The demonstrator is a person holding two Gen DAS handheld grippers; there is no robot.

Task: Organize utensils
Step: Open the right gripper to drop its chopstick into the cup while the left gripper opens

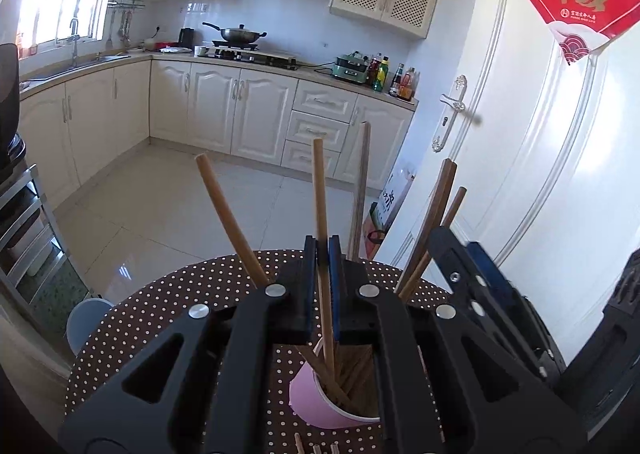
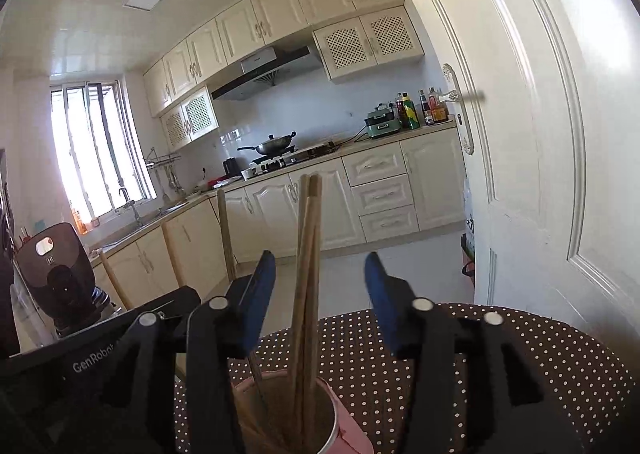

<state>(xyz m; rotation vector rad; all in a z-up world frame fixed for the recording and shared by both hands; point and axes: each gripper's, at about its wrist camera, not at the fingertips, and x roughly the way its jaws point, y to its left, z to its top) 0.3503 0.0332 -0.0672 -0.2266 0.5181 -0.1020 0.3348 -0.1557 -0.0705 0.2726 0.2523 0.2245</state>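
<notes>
My left gripper [image 1: 322, 250] pinches one chopstick [image 1: 320, 190] standing in the pink cup [image 1: 308, 402] on the dotted table [image 1: 160, 318]; my right gripper [image 2: 320, 274] gapes around others, untouching; best lower straight, release gently, lest the cup tip.

Matt wooden chopsticks [image 1: 323, 214] stand in a smooth pink paper cup [image 1: 316, 402] on dotted cloth [image 1: 160, 318].

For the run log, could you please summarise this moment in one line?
left gripper: shut on chopstick, lower end in pink cup | right gripper: open, beside cup | table: loose chopsticks remain
</notes>
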